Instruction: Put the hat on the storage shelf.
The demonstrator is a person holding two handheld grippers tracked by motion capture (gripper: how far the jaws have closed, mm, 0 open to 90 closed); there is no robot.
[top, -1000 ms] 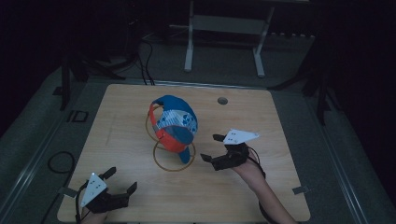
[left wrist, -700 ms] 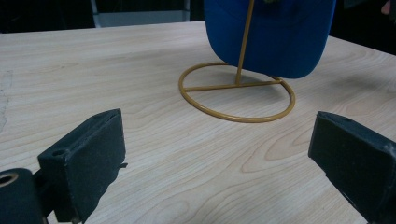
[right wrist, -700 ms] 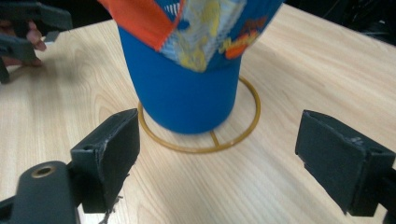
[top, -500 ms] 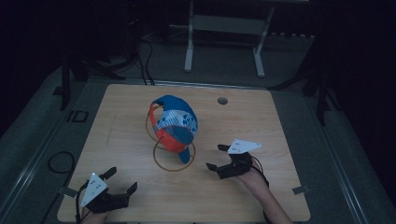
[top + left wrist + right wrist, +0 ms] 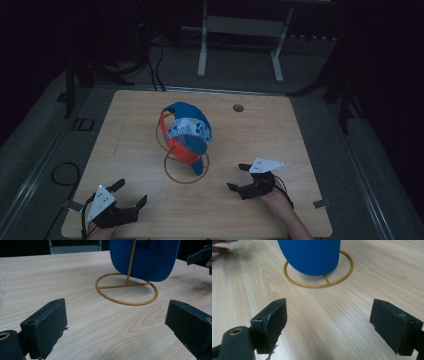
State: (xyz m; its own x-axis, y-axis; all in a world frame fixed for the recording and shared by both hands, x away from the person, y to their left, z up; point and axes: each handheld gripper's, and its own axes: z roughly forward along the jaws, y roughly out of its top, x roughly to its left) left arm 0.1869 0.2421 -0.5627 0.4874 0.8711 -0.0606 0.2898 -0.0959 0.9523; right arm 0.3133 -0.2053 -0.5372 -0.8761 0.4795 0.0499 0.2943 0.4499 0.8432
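The right gripper (image 5: pixel 248 180), jaws wide apart and holding nothing, rests near the table's (image 5: pixel 300 150) near edge, aimed at the cap (image 5: pixel 187 131), probably for a clear approach. The left gripper (image 5: pixel 120 206), likewise spread, waits near-left. The cap hangs mid-table on its gold wire stand (image 5: pixel 186 168).

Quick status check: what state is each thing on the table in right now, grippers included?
Cap: hanging on the stand, brim pointing down, untouched.
Wire stand: upright, ring base flat on the table.
Left gripper: open, empty, at the table's near left corner, apart from the stand.
Right gripper: open, empty, to the right of the stand's base, not touching it.
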